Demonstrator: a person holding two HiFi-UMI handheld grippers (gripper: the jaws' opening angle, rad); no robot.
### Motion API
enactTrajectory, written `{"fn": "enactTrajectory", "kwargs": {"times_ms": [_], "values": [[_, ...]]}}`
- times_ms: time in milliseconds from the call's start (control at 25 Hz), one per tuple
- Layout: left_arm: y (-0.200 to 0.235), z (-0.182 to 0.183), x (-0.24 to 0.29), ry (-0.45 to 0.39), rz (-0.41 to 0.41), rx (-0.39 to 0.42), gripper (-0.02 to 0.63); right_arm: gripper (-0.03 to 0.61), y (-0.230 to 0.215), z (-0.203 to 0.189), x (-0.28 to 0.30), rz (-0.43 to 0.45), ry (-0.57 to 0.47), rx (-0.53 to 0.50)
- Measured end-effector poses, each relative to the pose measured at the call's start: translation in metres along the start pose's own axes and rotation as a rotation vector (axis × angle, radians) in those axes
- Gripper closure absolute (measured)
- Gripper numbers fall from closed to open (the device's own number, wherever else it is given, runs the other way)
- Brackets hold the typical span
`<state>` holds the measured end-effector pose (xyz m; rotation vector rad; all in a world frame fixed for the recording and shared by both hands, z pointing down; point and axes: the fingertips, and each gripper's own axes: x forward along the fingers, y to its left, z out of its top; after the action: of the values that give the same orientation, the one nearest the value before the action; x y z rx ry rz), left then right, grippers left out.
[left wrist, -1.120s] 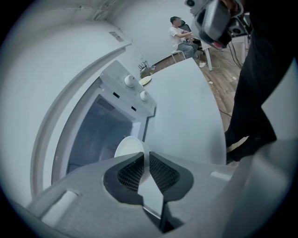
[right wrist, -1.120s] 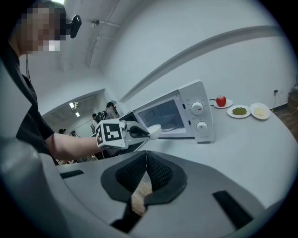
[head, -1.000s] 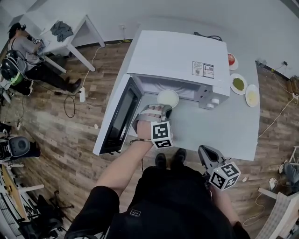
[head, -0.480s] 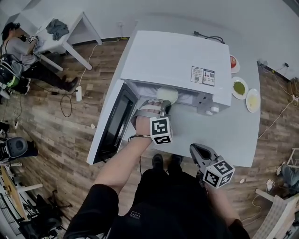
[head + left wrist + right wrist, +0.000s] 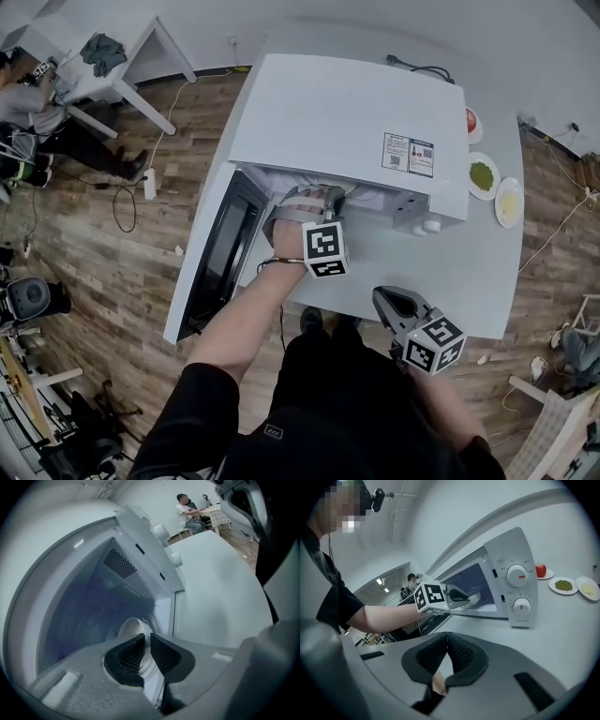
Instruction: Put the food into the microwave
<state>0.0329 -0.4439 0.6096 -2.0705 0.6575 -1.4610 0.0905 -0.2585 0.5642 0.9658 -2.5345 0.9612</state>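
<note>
The white microwave (image 5: pixel 356 122) stands on the white table with its door (image 5: pixel 216 253) swung open to the left. My left gripper (image 5: pixel 333 197) reaches into the cavity, shut on the rim of a white dish of food (image 5: pixel 133 631). In the right gripper view the dish (image 5: pixel 472 599) sits just inside the opening, held by the left gripper (image 5: pixel 457 596). From the head view the microwave top hides the dish. My right gripper (image 5: pixel 382 300) hovers over the table's near edge, shut with nothing in it (image 5: pixel 446 641).
To the right of the microwave are three small plates: a red apple (image 5: pixel 470 121), green food (image 5: pixel 480 175) and pale food (image 5: pixel 507 199). Two control knobs (image 5: pixel 519 575) face the front. A person sits at a desk (image 5: pixel 112 56) at far left.
My left gripper has carried the dish deeper into the microwave, so the dish has gone out of sight under the microwave top. My right gripper has drifted slightly left along the table edge.
</note>
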Motion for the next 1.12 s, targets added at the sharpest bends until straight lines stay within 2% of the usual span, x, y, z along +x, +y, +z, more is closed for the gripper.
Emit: {"fn": "enactTrajectory", "kwargs": {"times_ms": [240, 640, 960, 1000, 1080, 1120], "values": [[0.005, -0.001, 0.017, 0.015, 0.012, 0.041, 0.575, 0.565, 0.000, 0.005, 0.008, 0.009, 0.010, -0.010], [0.029, -0.004, 0.040, 0.029, 0.001, 0.028, 0.575, 0.564, -0.002, 0.005, -0.006, -0.018, -0.005, 0.024], [0.040, -0.001, 0.046, 0.032, 0.057, 0.054, 0.573, 0.565, -0.014, -0.003, -0.028, -0.060, -0.030, 0.065], [0.041, 0.001, 0.042, 0.025, 0.081, 0.052, 0.556, 0.565, -0.015, -0.004, -0.032, -0.062, -0.034, 0.070], [0.042, 0.003, 0.034, 0.016, 0.124, 0.041, 0.448, 0.565, -0.018, -0.006, -0.036, -0.059, -0.042, 0.081], [0.041, 0.004, 0.030, 0.012, 0.136, 0.038, 0.423, 0.565, -0.020, -0.006, -0.037, -0.054, -0.046, 0.086]]}}
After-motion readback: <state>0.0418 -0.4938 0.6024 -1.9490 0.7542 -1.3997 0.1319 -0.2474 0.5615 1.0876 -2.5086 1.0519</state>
